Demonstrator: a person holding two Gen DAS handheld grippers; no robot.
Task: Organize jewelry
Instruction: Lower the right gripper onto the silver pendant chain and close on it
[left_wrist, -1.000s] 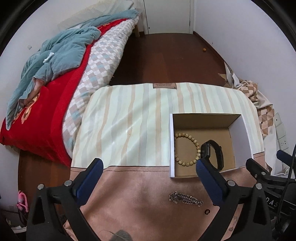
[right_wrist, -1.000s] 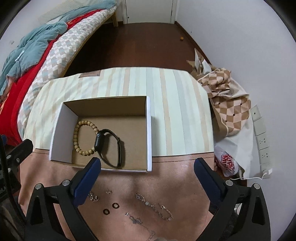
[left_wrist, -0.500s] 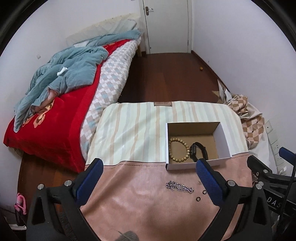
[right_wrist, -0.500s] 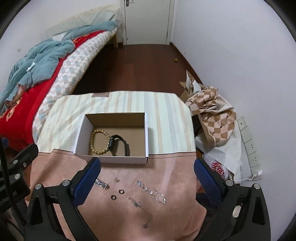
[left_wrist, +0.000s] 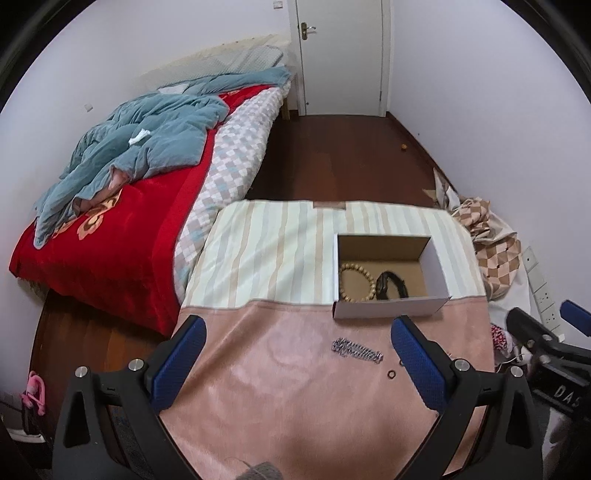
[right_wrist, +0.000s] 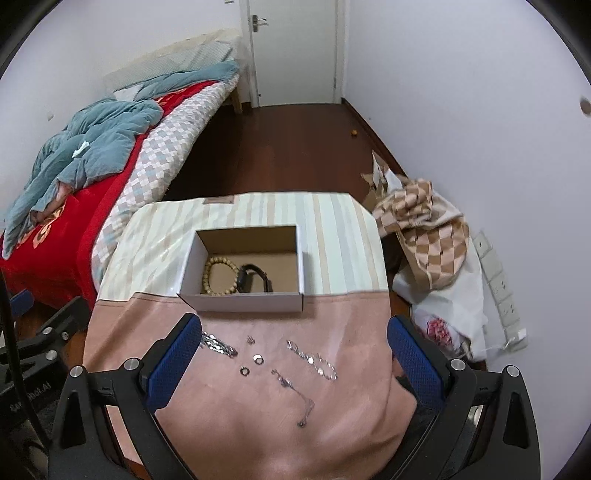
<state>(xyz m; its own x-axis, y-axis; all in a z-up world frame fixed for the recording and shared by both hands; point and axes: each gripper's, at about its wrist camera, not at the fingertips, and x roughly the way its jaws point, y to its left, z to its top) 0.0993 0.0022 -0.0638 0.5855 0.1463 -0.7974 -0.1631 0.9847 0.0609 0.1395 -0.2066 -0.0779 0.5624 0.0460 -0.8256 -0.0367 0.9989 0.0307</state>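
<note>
Two hand-held grippers hang above a cloth-covered table in a bedroom, both with jaws spread wide and gripping nothing. The left gripper (left_wrist: 295, 347) and the right gripper (right_wrist: 294, 347) have both drawn back and upward over the past second, so the open cardboard box (right_wrist: 243, 301) now looks smaller and farther off in each wrist view, and the door (left_wrist: 341, 55) at the far end of the room, earlier cut off at the top, is in full view.

Inside the box lie a wooden bead bracelet (right_wrist: 216, 275) and, just beside it on the right, a black watch (right_wrist: 253, 278), the two touching or nearly so; neither has shifted. On the pink part of the tablecloth (right_wrist: 351, 321), in front of the box, the loose pieces are spread out: a chunky silver chain bracelet (left_wrist: 356, 350) (partly hidden behind the right gripper's left finger in that gripper's own view), two small rings (right_wrist: 251, 364) side by side, a tiny pair of earrings (right_wrist: 251, 339), a jeweled silver bracelet (right_wrist: 312, 360) to the right, and a thin necklace (right_wrist: 293, 397) trailing toward the camera.

To the left stands a bed (left_wrist: 110, 236) with a red cover and a rumpled blue quilt (left_wrist: 147, 140). A checked cloth bundle (right_wrist: 424, 229) sits against the right wall.
</note>
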